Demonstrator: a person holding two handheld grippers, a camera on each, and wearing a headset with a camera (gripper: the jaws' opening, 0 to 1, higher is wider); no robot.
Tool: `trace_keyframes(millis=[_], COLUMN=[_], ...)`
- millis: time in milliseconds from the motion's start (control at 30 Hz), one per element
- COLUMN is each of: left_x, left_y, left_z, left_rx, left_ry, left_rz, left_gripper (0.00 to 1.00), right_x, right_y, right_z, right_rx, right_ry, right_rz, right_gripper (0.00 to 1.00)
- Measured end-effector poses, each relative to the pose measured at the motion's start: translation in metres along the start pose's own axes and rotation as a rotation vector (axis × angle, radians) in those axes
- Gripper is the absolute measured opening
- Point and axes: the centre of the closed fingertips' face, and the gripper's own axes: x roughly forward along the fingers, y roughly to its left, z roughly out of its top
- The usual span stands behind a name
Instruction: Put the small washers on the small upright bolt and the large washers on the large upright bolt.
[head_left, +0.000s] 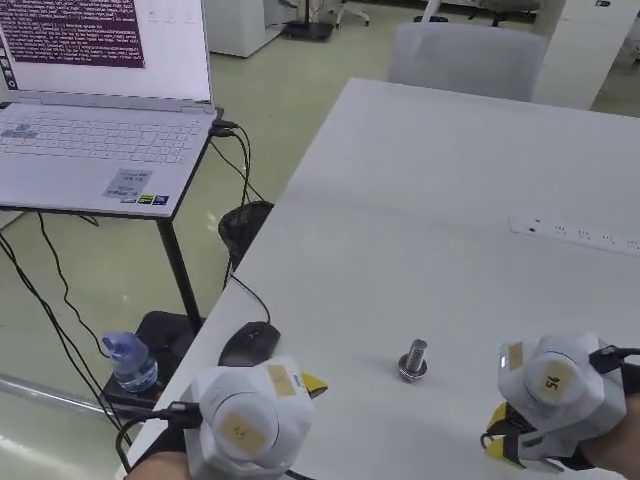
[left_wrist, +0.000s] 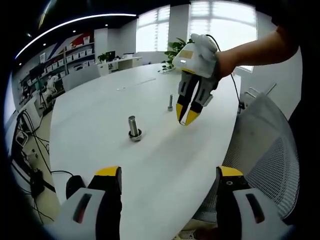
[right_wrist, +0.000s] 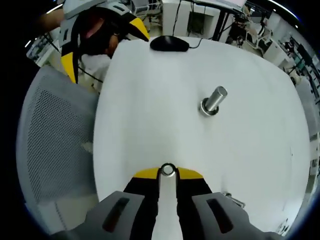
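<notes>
The large upright bolt stands on the white table, between the two grippers. In the left gripper view the thin small bolt stands farther back, just left of the right gripper. The right gripper is shut on a small round metal washer, held a little above the tabletop. My left gripper is open near the table's front edge, with nothing between its jaws.
A power strip lies at the table's right. A black mouse sits at the left edge. An open laptop rests on a side stand, with a bottle below. A mesh chair stands close by.
</notes>
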Motion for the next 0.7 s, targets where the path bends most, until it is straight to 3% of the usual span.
trace_keyframes(millis=[433, 700], left_x=[0.010, 0.013], left_y=[-0.003, -0.002], left_z=[0.007, 0.009], left_rx=[0.012, 0.015], left_ry=[0.014, 0.023], left_rz=[0.000, 0.007], left_gripper=[0.76, 0.76], right_x=[-0.019, -0.029], right_y=[-0.018, -0.037], right_z=[-0.044, -0.059], right_rx=[0.066, 0.096], right_ry=[0.018, 0.022], right_rz=[-0.039, -0.061], right_gripper=[0.13, 0.13])
